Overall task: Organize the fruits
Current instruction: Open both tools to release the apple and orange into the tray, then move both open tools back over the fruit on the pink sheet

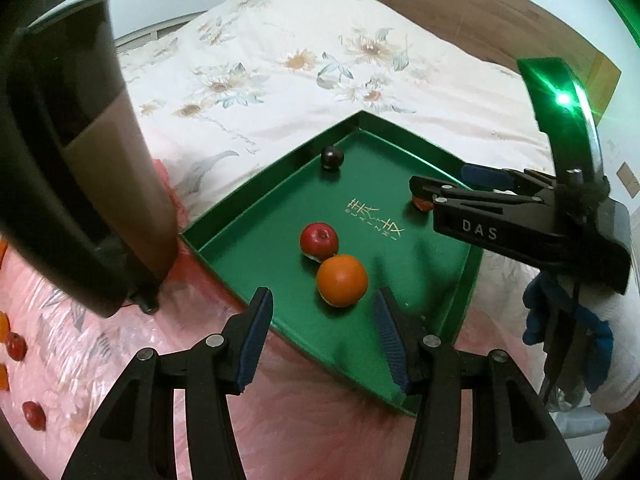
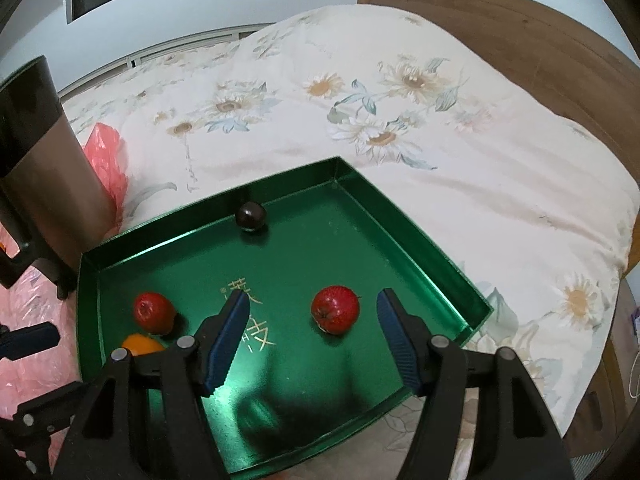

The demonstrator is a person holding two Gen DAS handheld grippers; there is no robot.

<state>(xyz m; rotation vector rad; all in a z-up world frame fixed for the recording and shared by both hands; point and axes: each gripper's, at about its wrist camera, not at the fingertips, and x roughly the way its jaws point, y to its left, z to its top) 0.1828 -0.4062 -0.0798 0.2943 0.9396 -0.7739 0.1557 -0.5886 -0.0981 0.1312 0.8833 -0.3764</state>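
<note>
Both grippers (image 1: 320,336) (image 2: 310,338) tilt down over green tray (image 2: 420,240), empty.

One green tray (image 2: 408,236) holds four fruits: two red apples, one (image 2: 335,309) at about four o'clock from the tray's middle and one (image 2: 154,312) at nine; one orange (image 1: 342,280); one dark plum (image 2: 251,216) at twelve. Three more small red fruits (image 1: 33,415) lie outside on the pink sheet (image 1: 120,340).

bed with floral quilt (image 2: 400,128) carries green tray (image 2: 420,240); pink plastic sheet (image 1: 320,440) under tray's near side. loose red fruits (image 1: 16,346) on sheet at left, dark canister (image 1: 100,200) stands beside tray.
</note>
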